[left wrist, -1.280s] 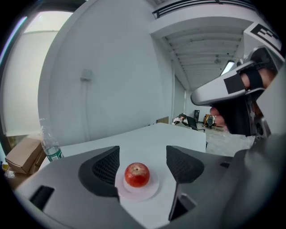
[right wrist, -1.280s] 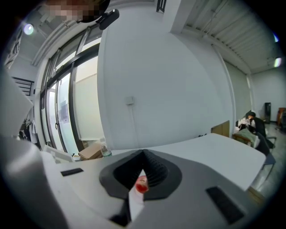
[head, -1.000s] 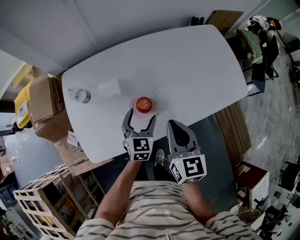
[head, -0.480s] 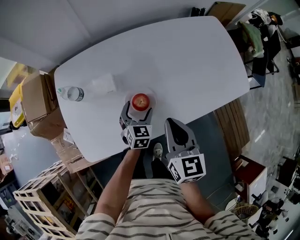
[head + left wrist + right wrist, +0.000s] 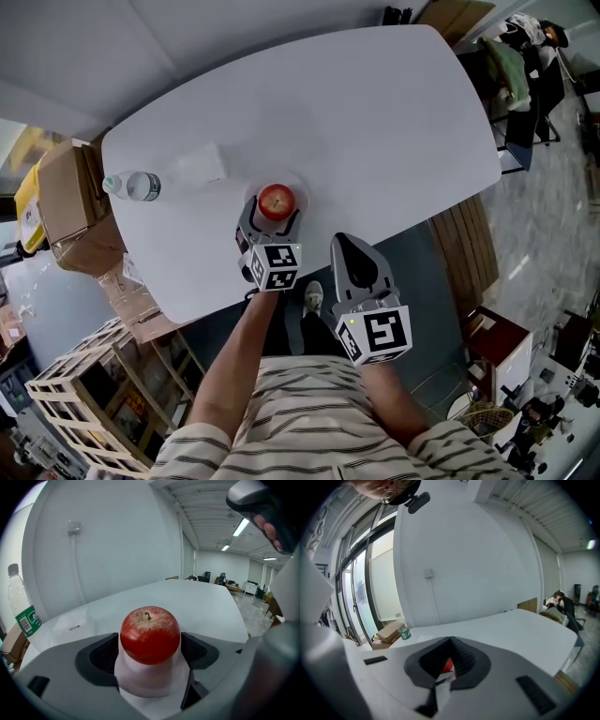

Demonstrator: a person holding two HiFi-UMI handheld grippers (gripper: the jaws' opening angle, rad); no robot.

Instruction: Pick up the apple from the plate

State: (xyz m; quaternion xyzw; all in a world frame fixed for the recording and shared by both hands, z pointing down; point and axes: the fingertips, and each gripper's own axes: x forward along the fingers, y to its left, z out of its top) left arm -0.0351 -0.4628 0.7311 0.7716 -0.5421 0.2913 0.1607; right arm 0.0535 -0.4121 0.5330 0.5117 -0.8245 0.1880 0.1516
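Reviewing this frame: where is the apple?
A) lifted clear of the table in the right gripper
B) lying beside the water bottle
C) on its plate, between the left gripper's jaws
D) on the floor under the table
C: the apple sits on the white plate with the left gripper around it. Its jaws stand apart on either side and have just been opening. The right gripper is shut on nothing.

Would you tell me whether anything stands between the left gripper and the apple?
Nothing visible does: the apple sits on its plate, right between the jaws of the left gripper, which are open and have just been opening.
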